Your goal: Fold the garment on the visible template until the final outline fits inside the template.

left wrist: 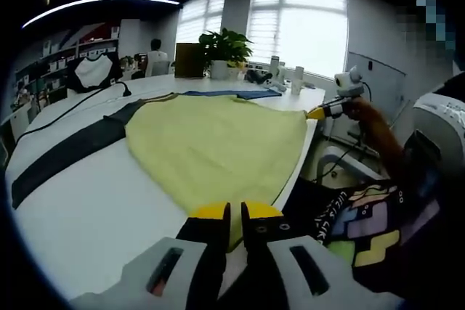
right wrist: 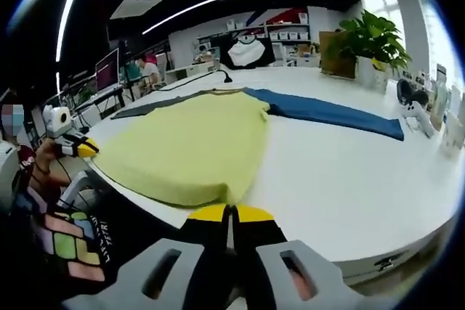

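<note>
With each near corner of the yellow-green garment point(left wrist: 218, 143) pinched, still plenty to go wrong. Left gripper point(left wrist: 235, 213) nearly closed, jaws on the garment's near hem at the table point(left wrist: 87, 208) edge; likewise right gripper point(right wrist: 229, 214), jaws all but together on the other near corner. Spread flat on the white table, lying over a dark template strip point(left wrist: 62, 154) on the left and a blue strip point(right wrist: 327, 112) on the far right. Likely risks: thin single-layer grip slipping mid-lift; uneven pull skewing the fold; hem dragged off the near edge; a fold landing outside the template. Worth lifting both corners level and together.
</note>
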Demonstrator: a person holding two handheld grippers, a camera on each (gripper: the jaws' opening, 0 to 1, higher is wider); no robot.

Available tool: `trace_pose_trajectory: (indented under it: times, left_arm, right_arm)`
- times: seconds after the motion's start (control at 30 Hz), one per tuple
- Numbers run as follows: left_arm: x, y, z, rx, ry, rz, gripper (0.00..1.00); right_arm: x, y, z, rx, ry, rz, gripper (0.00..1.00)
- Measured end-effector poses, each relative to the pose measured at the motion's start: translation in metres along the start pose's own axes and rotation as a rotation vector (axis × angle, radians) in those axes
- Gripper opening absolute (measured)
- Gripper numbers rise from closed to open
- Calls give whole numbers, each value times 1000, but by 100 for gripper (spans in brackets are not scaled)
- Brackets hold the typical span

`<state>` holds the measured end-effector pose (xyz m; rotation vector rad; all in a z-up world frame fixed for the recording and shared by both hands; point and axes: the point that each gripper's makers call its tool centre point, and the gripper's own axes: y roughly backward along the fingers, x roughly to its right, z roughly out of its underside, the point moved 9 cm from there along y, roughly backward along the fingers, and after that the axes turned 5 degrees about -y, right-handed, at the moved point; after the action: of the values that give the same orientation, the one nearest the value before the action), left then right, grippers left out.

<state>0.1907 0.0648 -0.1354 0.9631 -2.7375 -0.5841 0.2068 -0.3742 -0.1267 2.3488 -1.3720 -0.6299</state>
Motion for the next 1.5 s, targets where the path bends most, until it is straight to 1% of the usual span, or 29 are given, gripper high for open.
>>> trace_pose_trajectory:
  times: [0.13,0.23,0.3,0.37,0.43,0.53,0.63,0.8,1.0,1.07,1.17,1.3,1.37,1.4,1.43,1.5]
  left_arm:
    - [1,-1,1,-12,-12,0,5]
    - [2,-1,2,-24,-21,-4,5]
    - [1,-1,3,-38,-26,-10,4]
    - [1,0,4,-47,-34,-15,3]
    - [1,0,4,-52,-38,-19,3]
    - [0,0,4,-59,-46,-26,2]
    - [0,1,4,-71,-58,-39,1]
    - [1,1,4,-69,-50,-42,1]
    - [1,2,4,-68,-42,-39,1]
    - [1,2,4,-66,-42,-39,1]
    - [1,2,4,-64,-36,-40,1]
    - [1,2,4,-64,-35,-42,1]
    - [1,2,3,-65,-37,-43,1]
    - [1,2,3,-63,-25,-46,1]
    - [1,2,3,-53,7,-59,1]
    - [0,3,3,1,40,-48,1]
  right_arm:
    - [-1,9,-3,1,1,-10,0]
    - [-2,13,-2,-13,13,-19,0]
    - [-2,14,-2,-18,11,-22,0]
    - [-1,13,1,-48,14,-30,0]
    - [-1,12,3,-51,17,-27,0]
    - [-2,11,6,-82,34,-23,0]
    - [-3,12,6,-87,47,-24,0]
    - [-1,13,8,-105,66,-17,0]
    - [0,15,7,-105,66,-19,0]
    - [2,17,8,-118,83,4,0]
    - [4,22,7,-108,79,11,0]
    - [8,29,3,-88,91,52,0]
    - [8,31,0,-69,100,60,0]
    - [8,31,-2,-55,104,59,0]
    - [6,32,-4,-37,112,57,0]
    - [5,33,-9,-1,128,62,0]
